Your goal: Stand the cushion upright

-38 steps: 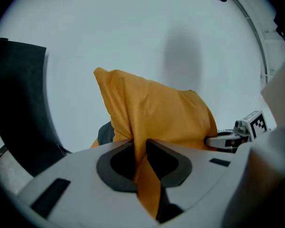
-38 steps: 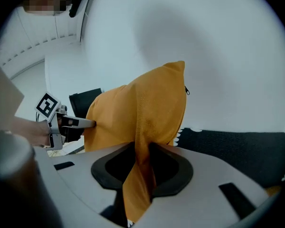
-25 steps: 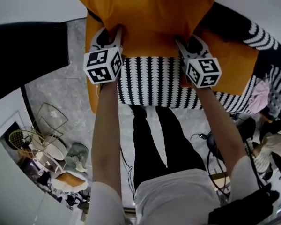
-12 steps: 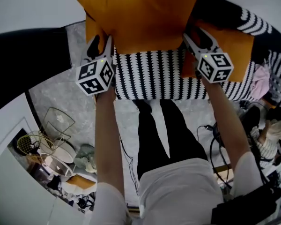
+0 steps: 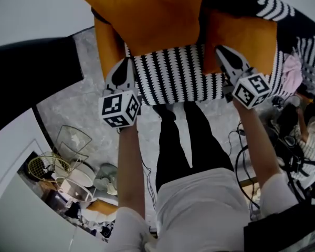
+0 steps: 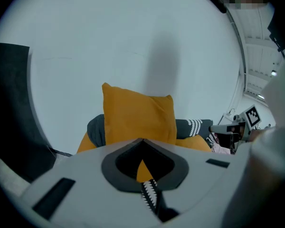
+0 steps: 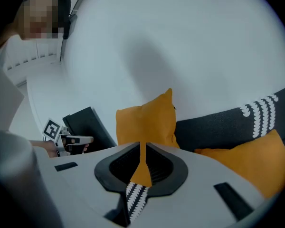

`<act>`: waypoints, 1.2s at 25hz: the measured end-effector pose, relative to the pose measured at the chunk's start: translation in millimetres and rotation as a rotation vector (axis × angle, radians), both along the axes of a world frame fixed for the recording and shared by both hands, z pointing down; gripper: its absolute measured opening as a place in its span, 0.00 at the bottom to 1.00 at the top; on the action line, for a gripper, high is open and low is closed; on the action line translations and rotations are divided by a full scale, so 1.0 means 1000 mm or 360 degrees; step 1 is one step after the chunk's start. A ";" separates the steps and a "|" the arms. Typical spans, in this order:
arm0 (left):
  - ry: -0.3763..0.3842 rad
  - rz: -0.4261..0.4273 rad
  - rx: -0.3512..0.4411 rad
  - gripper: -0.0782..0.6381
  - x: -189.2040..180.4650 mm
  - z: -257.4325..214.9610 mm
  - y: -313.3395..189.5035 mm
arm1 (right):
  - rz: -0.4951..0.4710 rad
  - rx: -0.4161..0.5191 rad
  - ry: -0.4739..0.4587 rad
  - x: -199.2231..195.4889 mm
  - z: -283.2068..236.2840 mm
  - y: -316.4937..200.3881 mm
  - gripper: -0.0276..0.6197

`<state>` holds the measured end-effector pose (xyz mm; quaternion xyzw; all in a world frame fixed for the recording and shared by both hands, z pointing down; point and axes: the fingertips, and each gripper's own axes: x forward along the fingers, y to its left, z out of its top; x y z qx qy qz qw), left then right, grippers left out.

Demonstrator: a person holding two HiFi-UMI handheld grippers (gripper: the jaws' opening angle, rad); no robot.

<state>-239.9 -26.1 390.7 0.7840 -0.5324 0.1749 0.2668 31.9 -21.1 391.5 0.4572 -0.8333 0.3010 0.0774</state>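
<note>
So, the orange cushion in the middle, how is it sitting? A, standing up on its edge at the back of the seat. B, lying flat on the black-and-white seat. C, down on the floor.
A: the orange cushion stands tall on its lower edge at the back of the black-and-white seat, with its top corners uppermost.

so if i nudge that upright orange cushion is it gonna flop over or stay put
Probably soft and light: the orange cushion looks plump, with pointed fabric corners. It would likely tip if nudged, since it stands on one edge on the striped seat.
</note>
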 end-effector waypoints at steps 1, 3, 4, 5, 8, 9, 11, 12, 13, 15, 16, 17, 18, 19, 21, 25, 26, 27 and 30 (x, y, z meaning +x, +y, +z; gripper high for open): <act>0.0012 0.0016 -0.0007 0.11 0.002 -0.001 0.006 | -0.0003 -0.0002 -0.0004 0.000 -0.003 0.009 0.14; 0.0045 0.0049 -0.0016 0.11 0.010 -0.008 0.020 | 0.0009 -0.0019 -0.0020 0.003 -0.009 0.026 0.14; 0.0063 0.0064 -0.0019 0.11 0.013 -0.012 0.027 | 0.0015 -0.0033 -0.0031 0.003 -0.012 0.036 0.14; 0.0080 0.0080 -0.0023 0.11 0.016 -0.017 0.035 | 0.0020 -0.0049 -0.0040 0.003 -0.014 0.045 0.14; 0.0118 0.0129 -0.0036 0.11 0.022 -0.029 0.057 | 0.0017 -0.0088 -0.0054 -0.004 -0.020 0.071 0.14; 0.0129 0.0145 -0.0040 0.11 0.025 -0.034 0.065 | 0.0016 -0.0096 -0.0056 -0.005 -0.023 0.081 0.14; 0.0150 0.0178 -0.0050 0.11 0.030 -0.047 0.082 | 0.0018 -0.0108 -0.0067 -0.009 -0.034 0.100 0.14; 0.0159 0.0196 -0.0056 0.11 0.031 -0.053 0.090 | 0.0022 -0.0113 -0.0071 -0.011 -0.040 0.107 0.14; 0.0165 0.0214 -0.0058 0.11 0.032 -0.059 0.096 | 0.0027 -0.0117 -0.0074 -0.014 -0.046 0.113 0.14; 0.0170 0.0245 -0.0057 0.11 0.032 -0.068 0.105 | 0.0039 -0.0115 -0.0081 -0.019 -0.054 0.121 0.14; 0.0167 0.0254 -0.0053 0.11 0.031 -0.071 0.108 | 0.0039 -0.0110 -0.0078 -0.021 -0.058 0.123 0.14; 0.0160 0.0260 -0.0049 0.11 0.030 -0.074 0.110 | 0.0037 -0.0104 -0.0074 -0.022 -0.062 0.124 0.14; 0.0152 0.0267 -0.0043 0.11 0.031 -0.078 0.111 | 0.0036 -0.0096 -0.0071 -0.022 -0.067 0.125 0.14; 0.0149 0.0273 -0.0038 0.11 0.031 -0.081 0.112 | 0.0036 -0.0089 -0.0069 -0.022 -0.071 0.126 0.14; 0.0156 0.0286 -0.0038 0.11 0.033 -0.088 0.114 | 0.0043 -0.0074 -0.0067 -0.021 -0.080 0.127 0.14; 0.0160 0.0339 -0.0023 0.11 0.032 -0.093 0.119 | 0.0066 -0.0042 -0.0049 -0.025 -0.086 0.132 0.14; 0.0157 0.0350 -0.0020 0.11 0.031 -0.094 0.121 | 0.0065 -0.0039 -0.0046 -0.027 -0.086 0.135 0.14; 0.0156 0.0360 -0.0019 0.11 0.031 -0.097 0.124 | 0.0062 -0.0038 -0.0046 -0.029 -0.087 0.138 0.14; 0.0163 0.0391 -0.0016 0.11 0.033 -0.106 0.133 | 0.0068 -0.0027 -0.0060 -0.029 -0.096 0.147 0.14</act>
